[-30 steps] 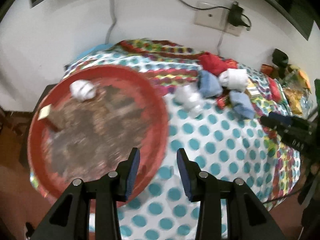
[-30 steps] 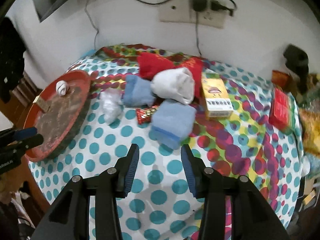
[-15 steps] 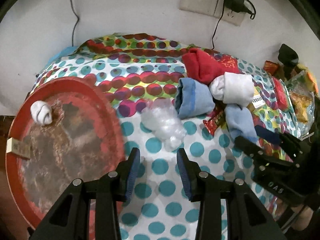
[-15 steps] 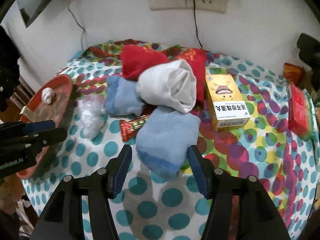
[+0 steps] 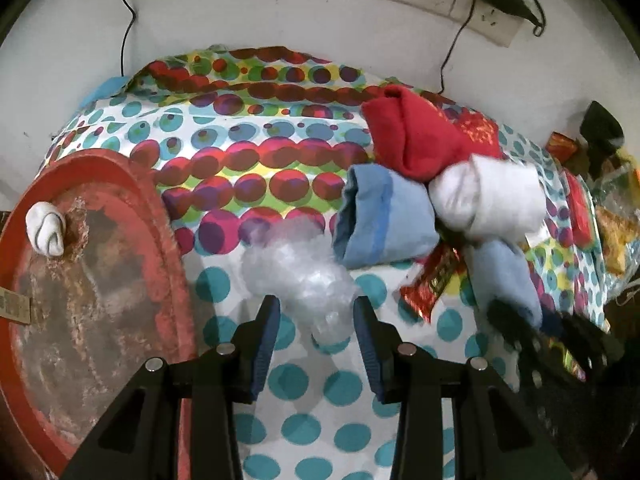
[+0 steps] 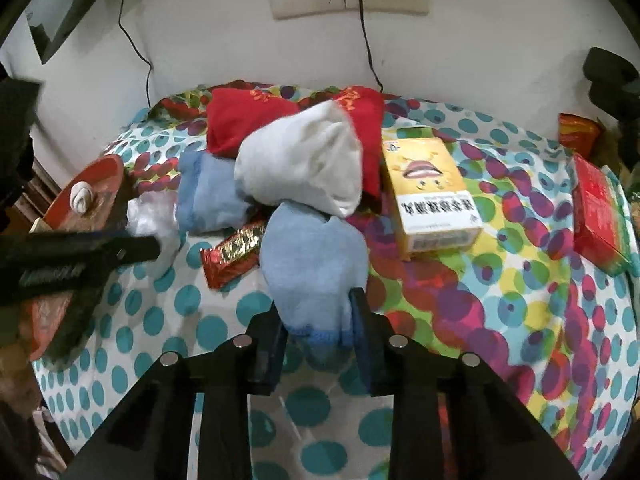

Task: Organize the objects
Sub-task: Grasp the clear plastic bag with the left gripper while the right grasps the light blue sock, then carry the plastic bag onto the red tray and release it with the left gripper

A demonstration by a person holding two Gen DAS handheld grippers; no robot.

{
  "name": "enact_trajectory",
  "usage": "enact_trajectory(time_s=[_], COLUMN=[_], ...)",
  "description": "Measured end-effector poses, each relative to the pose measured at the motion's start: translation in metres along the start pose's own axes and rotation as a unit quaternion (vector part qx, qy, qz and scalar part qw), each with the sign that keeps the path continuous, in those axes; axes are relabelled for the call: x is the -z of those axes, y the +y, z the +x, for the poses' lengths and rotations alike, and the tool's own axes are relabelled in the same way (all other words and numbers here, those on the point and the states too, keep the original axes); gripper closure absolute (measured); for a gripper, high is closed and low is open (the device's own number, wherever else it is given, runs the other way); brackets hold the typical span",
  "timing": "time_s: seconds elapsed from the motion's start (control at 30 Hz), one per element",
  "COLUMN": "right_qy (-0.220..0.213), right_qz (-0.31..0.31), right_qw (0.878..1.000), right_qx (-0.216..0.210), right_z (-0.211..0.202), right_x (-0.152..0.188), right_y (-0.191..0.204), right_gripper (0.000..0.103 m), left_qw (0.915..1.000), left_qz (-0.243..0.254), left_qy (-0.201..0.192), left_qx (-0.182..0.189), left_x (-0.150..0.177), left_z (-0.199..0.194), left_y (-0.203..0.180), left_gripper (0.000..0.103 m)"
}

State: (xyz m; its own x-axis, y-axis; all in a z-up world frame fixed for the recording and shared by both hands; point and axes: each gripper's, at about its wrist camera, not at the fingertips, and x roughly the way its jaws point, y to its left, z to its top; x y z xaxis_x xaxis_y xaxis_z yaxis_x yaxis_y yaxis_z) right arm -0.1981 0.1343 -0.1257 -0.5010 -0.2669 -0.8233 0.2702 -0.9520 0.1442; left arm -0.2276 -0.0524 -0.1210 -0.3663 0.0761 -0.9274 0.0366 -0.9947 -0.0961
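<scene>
1. My right gripper (image 6: 318,312) has just been closing, and now its two pads pinch the near end of a light blue sock roll (image 6: 316,264). The cloth is squeezed narrow between them.
2. My left gripper (image 5: 316,320) is spread. A crumpled ball of clear plastic (image 5: 300,276) lies between its fingertips, but the pads do not press on it; I see a small gap on each side.
3. Everything lies on a table under a dotted tablecloth (image 6: 168,312), with teal dots near me and red and purple dots further away.
4. In the right wrist view, from the pinched sock: a white sock roll (image 6: 300,164) lies at 12 o'clock and rests on its far end. A red sock (image 6: 248,120) is behind that, near the wall.
5. A second blue sock roll (image 6: 208,196) is at 10 o'clock, and a red and gold snack bar (image 6: 234,252) is at 9 o'clock, just beside the pinched sock.
6. A yellow box (image 6: 434,204) is at 2 o'clock, and a red packet (image 6: 600,216) is at 3 o'clock, near the table edge.
7. In the left wrist view, a round red tray (image 5: 168,240) is at 9 o'clock from the plastic ball. A small white sock knot (image 5: 46,228) lies on the tray's far side.
</scene>
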Motion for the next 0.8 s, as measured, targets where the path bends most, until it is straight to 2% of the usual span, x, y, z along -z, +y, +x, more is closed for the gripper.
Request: enact_trajectory(time_s=[0.23,0.33,0.47,0.8], right_qy=[-0.006,-0.007,-0.005,-0.005], right_qz=[0.006,0.023,0.027,0.018], right_qw=[1.0,0.999,0.999,0.999], right_qx=[-0.016,-0.036,-0.044,-0.049], right_z=[-0.024,-0.035,-0.042,-0.05], right_x=[0.022,0.03,0.037,0.042], right_y=[-0.001,-0.005,-0.005,0.004], right_gripper=[0.077,0.077,0.077,0.077], left_qw=[0.9997,0.9997,0.9998,0.9999], left_qz=[0.005,-0.001,-0.019,0.01], left_qy=[-0.006,-0.015,-0.007,-0.011], left_qx=[-0.025,-0.018,0.0,0.005], left_x=[-0.016,-0.019,-0.022,-0.006], left_z=[0.012,0.016,0.02,-0.005], left_y=[-0.014,-0.011,-0.004,-0.003], left_gripper=[0.061,0.061,0.062,0.064])
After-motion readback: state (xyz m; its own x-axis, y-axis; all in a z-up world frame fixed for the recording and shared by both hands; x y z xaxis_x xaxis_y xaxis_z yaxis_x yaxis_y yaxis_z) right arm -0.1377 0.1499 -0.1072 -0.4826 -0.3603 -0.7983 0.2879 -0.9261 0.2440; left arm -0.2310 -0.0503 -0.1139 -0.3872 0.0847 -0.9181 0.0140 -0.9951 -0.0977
